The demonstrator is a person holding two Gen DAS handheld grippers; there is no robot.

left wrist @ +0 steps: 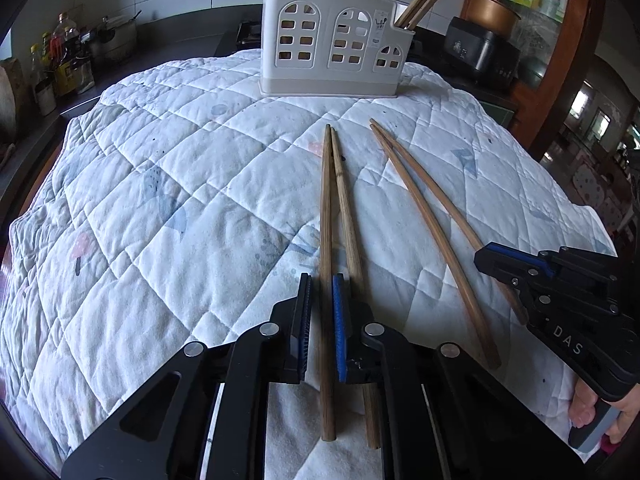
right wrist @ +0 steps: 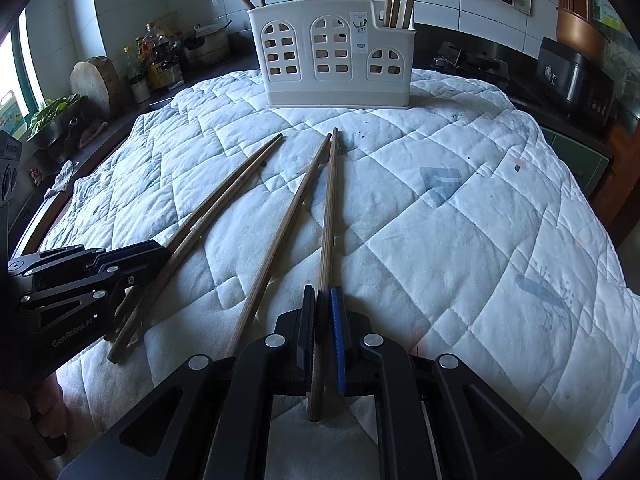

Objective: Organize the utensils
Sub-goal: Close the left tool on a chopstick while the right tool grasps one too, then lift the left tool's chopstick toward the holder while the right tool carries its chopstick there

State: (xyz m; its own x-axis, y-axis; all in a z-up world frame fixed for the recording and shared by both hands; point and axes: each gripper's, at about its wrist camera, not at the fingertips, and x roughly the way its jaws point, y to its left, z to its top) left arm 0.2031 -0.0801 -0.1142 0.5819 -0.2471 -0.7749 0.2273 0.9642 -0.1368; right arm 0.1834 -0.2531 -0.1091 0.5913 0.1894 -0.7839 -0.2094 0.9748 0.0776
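Chopsticks [left wrist: 326,240] mid-quilt [left wrist: 160,200], one pinched in each gripper's fingers [left wrist: 339,320], holder [left wrist: 332,40] at far edge

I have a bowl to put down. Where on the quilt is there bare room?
Free: the quilt left of the left gripper, and the wide stretch right of the right gripper. Crowded: the middle strip, where four chopsticks lie between both grippers and the white holder.

Four chopsticks [left wrist: 348,216] lie on the quilt [left wrist: 180,208], before the holder [left wrist: 332,40].
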